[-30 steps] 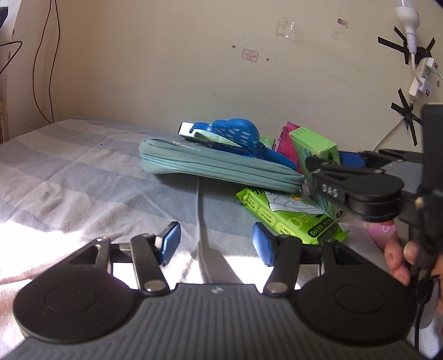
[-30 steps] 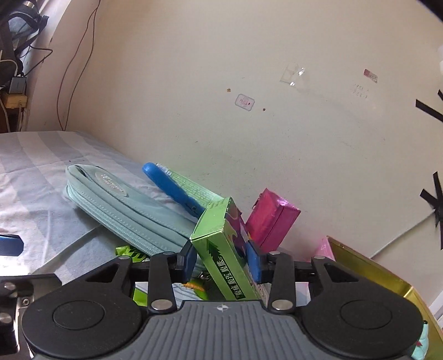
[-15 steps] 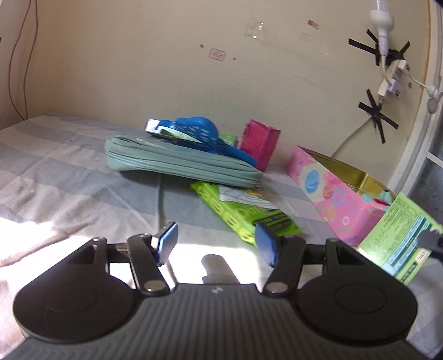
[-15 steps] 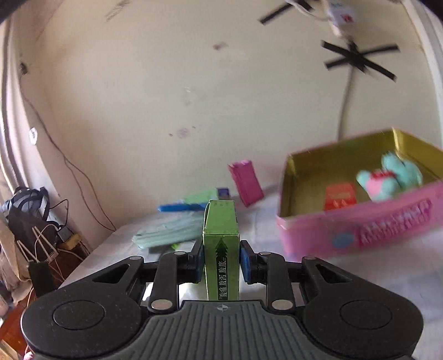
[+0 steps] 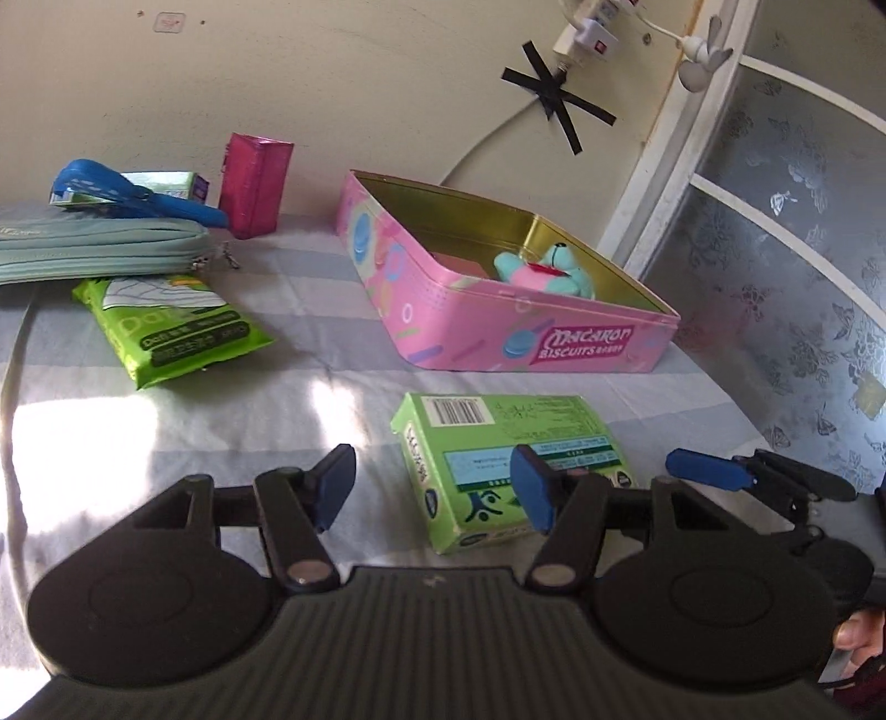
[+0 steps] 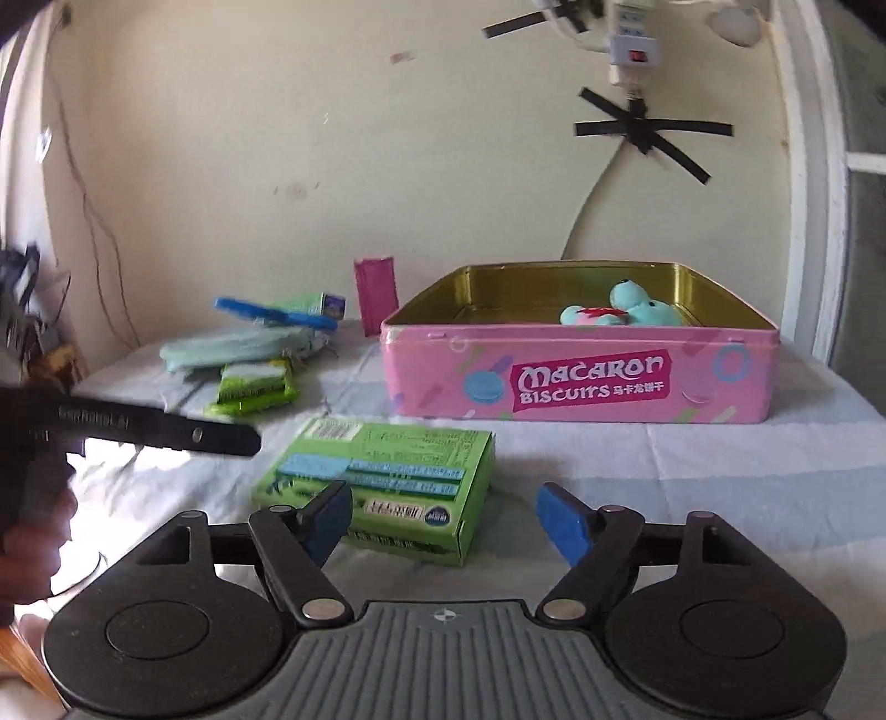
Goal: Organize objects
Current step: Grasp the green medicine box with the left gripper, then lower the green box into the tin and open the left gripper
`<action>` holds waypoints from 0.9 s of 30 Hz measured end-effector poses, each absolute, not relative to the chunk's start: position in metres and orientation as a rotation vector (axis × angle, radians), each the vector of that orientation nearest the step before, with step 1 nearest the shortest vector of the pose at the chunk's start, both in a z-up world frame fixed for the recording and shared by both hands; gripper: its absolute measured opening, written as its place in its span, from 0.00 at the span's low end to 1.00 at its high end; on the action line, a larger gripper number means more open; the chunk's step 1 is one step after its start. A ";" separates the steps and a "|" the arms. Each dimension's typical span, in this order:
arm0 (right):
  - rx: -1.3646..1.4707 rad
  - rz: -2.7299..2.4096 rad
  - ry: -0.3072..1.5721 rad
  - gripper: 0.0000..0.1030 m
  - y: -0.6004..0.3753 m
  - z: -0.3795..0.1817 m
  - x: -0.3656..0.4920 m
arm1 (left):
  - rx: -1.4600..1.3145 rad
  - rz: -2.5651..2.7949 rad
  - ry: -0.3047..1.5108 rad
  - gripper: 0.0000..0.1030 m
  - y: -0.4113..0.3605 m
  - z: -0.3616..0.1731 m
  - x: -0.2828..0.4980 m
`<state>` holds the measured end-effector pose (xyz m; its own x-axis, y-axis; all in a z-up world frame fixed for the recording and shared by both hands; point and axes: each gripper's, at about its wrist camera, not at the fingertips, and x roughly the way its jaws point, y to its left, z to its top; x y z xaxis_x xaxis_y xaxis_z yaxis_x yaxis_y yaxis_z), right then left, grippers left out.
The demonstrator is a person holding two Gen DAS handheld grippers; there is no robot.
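A green box [image 5: 498, 454] [image 6: 382, 476] lies flat on the striped sheet in front of a pink Macaron Biscuits tin [image 5: 587, 343] [image 6: 581, 382]. The tin holds a teal and pink plush toy [image 5: 545, 271] [image 6: 620, 313] and a red item. My right gripper [image 6: 446, 520] is open and empty, just behind the green box. My left gripper [image 5: 434, 490] is open and empty, with its right finger over the box's near corner. A teal pouch [image 5: 99, 249], a green wipes pack [image 5: 171, 327], a blue clip [image 5: 133, 194] and a magenta box [image 5: 255, 185] lie at the far left.
A wall stands close behind the objects, with taped cables and a plug [image 6: 631, 50]. A frosted glass door [image 5: 786, 249] is at the right. The left gripper shows in the right wrist view [image 6: 166, 429], and the right gripper's finger shows in the left wrist view [image 5: 714, 471].
My right gripper carried the green box from the pile to the front of the pink tin, laid it flat and opened. My left gripper swung right toward the tin.
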<state>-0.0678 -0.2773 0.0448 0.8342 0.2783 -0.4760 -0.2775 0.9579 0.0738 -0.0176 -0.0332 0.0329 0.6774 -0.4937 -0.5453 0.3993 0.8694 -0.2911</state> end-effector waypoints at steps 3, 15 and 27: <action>-0.098 0.285 0.542 0.65 -0.265 0.031 -0.056 | -0.133 -0.509 0.696 0.62 -0.047 0.025 -0.010; -0.115 0.365 0.481 0.42 -0.259 0.045 -0.038 | -0.108 -0.554 0.570 0.56 -0.063 0.078 -0.006; -0.094 0.272 0.397 0.42 -0.317 0.111 0.073 | -0.002 -0.538 0.427 0.56 -0.141 0.124 0.114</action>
<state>0.0727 -0.3167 0.1111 0.8865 0.2433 -0.3936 -0.2798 0.9593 -0.0372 0.1137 -0.1409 0.1238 0.7736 -0.4969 -0.3932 0.4959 0.8610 -0.1125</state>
